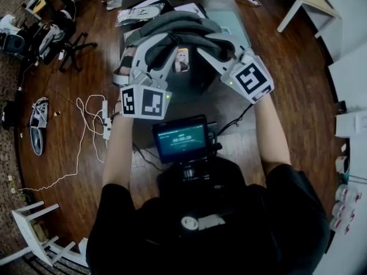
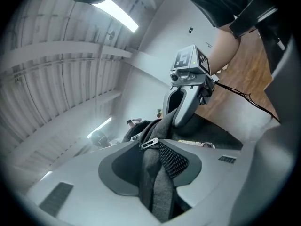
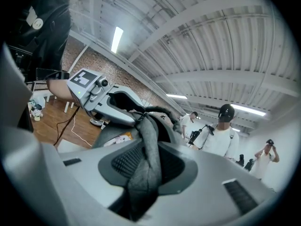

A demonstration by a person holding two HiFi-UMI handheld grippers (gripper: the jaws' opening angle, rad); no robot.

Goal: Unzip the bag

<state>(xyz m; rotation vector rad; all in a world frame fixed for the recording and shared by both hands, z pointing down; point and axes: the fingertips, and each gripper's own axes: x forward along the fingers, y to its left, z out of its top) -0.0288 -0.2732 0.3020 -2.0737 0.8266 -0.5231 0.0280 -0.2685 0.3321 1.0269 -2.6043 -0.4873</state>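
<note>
Looking down from the head view, the left gripper (image 1: 150, 53) and right gripper (image 1: 221, 47) both reach into a grey bag (image 1: 178, 23) held in front of the person, over a grey tabletop (image 1: 229, 107). The left gripper view is the only one that shows the silver zipper pull (image 2: 149, 143). It sits right at the jaw tips, and the grey fabric runs between the jaws, leaning on the ribbed pad while the other pad stands clear of it, so that one's let go. Right gripper view is a different story: its two pads are clamped on a bunched fold of the bag. It also catches what the head view can't, namely people (image 3: 225, 135) standing at the back under a ribbed ceiling with strip lights (image 3: 116, 39). Room-wise, the head view has a white stool (image 1: 34, 222) bottom left and a white cable (image 1: 86, 119) snaking over the wood floor (image 1: 298, 67).
</note>
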